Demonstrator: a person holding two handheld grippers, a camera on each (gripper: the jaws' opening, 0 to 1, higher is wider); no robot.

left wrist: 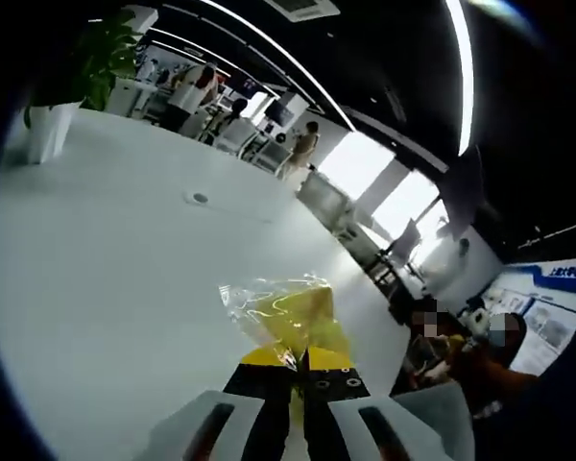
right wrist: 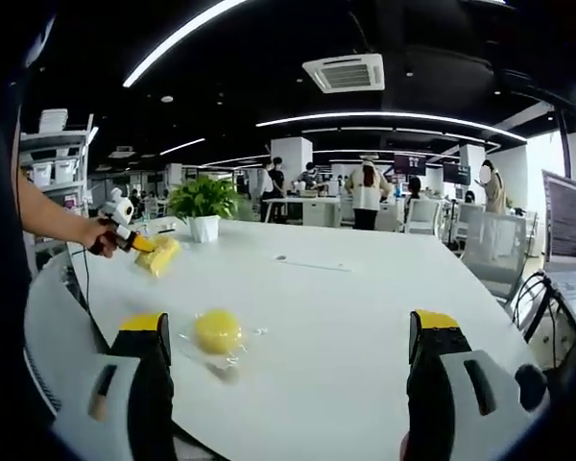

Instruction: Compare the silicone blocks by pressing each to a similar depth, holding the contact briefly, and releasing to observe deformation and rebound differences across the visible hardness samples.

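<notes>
My left gripper (left wrist: pixel 299 363) is shut on a yellow silicone block in a clear plastic bag (left wrist: pixel 293 317), held above the white table (left wrist: pixel 106 259). In the right gripper view the same left gripper (right wrist: pixel 134 240) shows at the far left in a person's hand (right wrist: pixel 96 233), with the bagged yellow block (right wrist: pixel 161 255) between its jaws. A second yellow block (right wrist: pixel 218 330), round and lying on clear plastic, rests on the table (right wrist: pixel 365 307) near the front. My right gripper (right wrist: pixel 293 336) stands open, its jaws wide apart, with that round block just inside its left jaw.
A potted plant in a white pot (right wrist: pixel 204 211) stands at the table's far side, also seen as a plant (left wrist: pixel 62 91) at upper left. People (right wrist: pixel 368 197) and desks fill the office behind. A chair (right wrist: pixel 494 252) and a laptop (right wrist: pixel 571 240) sit at the right.
</notes>
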